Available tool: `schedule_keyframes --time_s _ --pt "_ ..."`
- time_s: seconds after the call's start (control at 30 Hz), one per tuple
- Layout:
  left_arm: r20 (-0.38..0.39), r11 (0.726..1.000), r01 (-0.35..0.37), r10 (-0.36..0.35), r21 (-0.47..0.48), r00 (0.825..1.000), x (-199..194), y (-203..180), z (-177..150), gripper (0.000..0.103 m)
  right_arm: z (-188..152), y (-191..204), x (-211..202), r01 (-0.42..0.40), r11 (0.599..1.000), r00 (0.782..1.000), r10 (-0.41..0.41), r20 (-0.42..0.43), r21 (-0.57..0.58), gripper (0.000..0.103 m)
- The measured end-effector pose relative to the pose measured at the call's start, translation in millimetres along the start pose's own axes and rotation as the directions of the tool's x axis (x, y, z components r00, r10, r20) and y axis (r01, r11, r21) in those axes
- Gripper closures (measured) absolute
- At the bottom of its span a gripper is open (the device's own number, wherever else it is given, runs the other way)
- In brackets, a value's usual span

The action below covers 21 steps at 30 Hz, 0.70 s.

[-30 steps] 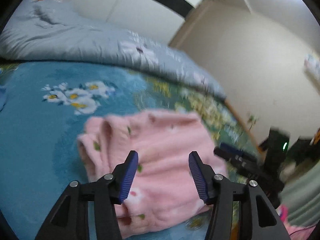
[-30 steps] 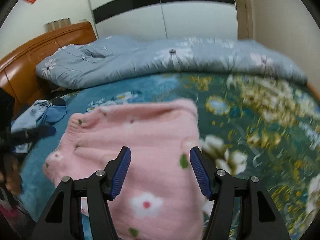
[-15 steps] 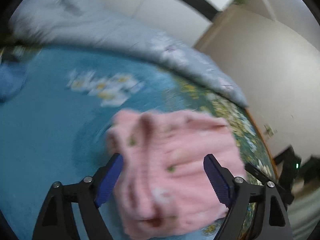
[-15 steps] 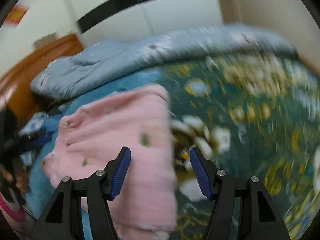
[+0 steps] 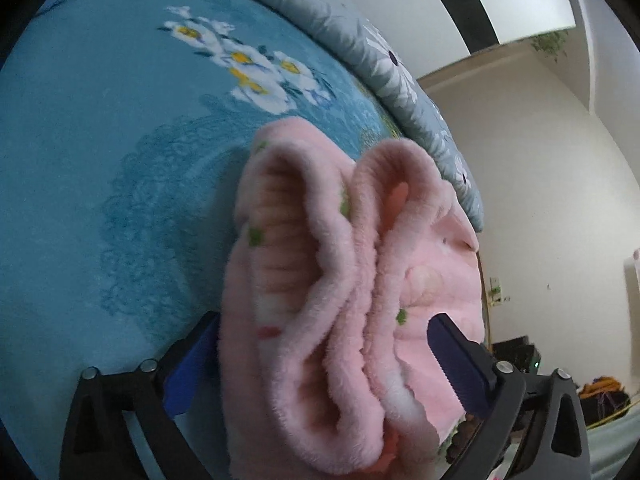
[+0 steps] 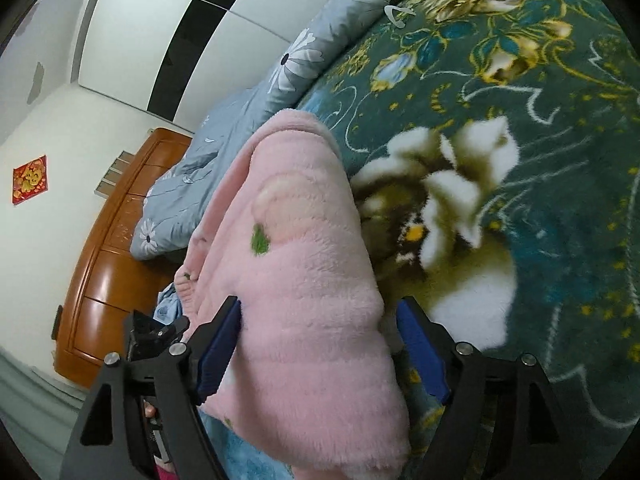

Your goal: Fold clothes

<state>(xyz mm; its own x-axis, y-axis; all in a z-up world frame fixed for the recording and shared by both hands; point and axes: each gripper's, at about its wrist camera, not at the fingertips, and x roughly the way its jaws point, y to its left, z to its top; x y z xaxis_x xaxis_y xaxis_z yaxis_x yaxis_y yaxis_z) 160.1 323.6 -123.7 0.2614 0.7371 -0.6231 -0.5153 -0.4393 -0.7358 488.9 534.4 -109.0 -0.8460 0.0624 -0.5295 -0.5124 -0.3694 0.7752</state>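
Note:
A folded pink fleece garment (image 5: 312, 240) with small flower prints lies on the flowered bed blanket (image 5: 100, 140). In the left wrist view I look into its rolled, layered end. My left gripper (image 5: 324, 320) straddles that end, its jaws opening wide with the fleece between them. The blue pads (image 5: 456, 360) do not squeeze it. In the right wrist view the garment (image 6: 296, 260) runs away from me, and my right gripper (image 6: 320, 302) straddles its near end. Its jaws are opening too; the right pad (image 6: 420, 348) stands clear of the fleece.
A grey daisy-print duvet (image 6: 304, 52) is bunched along the far side of the bed. A wooden headboard (image 6: 108, 248) stands at the left, with crumpled blue clothes (image 6: 166, 304) in front of it. The dark green flowered blanket (image 6: 540, 160) stretches to the right.
Both grippers have sunk down onto the pink garment and rolled. Their jaws have widened, and the fleece now sits between them instead of ahead of them.

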Motion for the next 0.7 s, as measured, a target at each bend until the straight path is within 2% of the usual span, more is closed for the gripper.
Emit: schedule_keyframes --time_s 0.17,0.4,0.53,0.57,0.6,0.63,0.67,0.7 --pt "-0.028 0.997 -0.036 0.038 0.074 0.999 11.5 -11.2 0.9 0.000 1.9 11.2 17.6 0.004 1.000 1.000 -0.005 -0.026 -0.028 0.023" --pt "-0.043 0.989 -0.021 0.027 0.146 0.999 12.0 -11.3 -3.3 0.000 0.7 20.1 29.9 0.036 0.997 0.999 -0.037 -0.022 -0.064 0.021" --pt "-0.039 0.992 -0.032 0.037 0.126 0.999 13.2 -12.2 -2.5 0.000 2.7 19.8 30.2 0.034 0.998 0.999 -0.035 -0.013 -0.050 0.021" --pt "-0.036 0.992 -0.039 0.043 0.120 0.998 13.0 -12.2 -3.1 0.001 3.0 20.3 30.5 0.034 0.998 0.999 -0.035 -0.012 -0.048 0.023" --pt "-0.032 0.992 -0.046 0.050 0.115 0.998 12.8 -12.2 -3.6 0.002 3.7 21.0 30.6 0.029 0.998 0.999 -0.029 -0.013 -0.047 0.033" --pt "-0.028 0.992 -0.054 0.058 0.111 0.998 12.6 -12.4 -4.2 0.006 4.5 21.7 30.4 0.023 0.999 1.000 -0.024 -0.013 -0.045 0.036" --pt "-0.022 0.990 -0.075 0.078 0.118 0.997 12.0 -14.0 -4.7 0.017 5.7 22.3 29.3 0.016 0.999 1.000 -0.017 -0.016 -0.043 0.045" --pt "-0.016 0.988 -0.092 0.095 0.123 0.995 11.3 -15.5 -5.2 0.022 6.9 23.0 28.3 0.010 0.999 1.000 -0.011 -0.018 -0.041 0.049"
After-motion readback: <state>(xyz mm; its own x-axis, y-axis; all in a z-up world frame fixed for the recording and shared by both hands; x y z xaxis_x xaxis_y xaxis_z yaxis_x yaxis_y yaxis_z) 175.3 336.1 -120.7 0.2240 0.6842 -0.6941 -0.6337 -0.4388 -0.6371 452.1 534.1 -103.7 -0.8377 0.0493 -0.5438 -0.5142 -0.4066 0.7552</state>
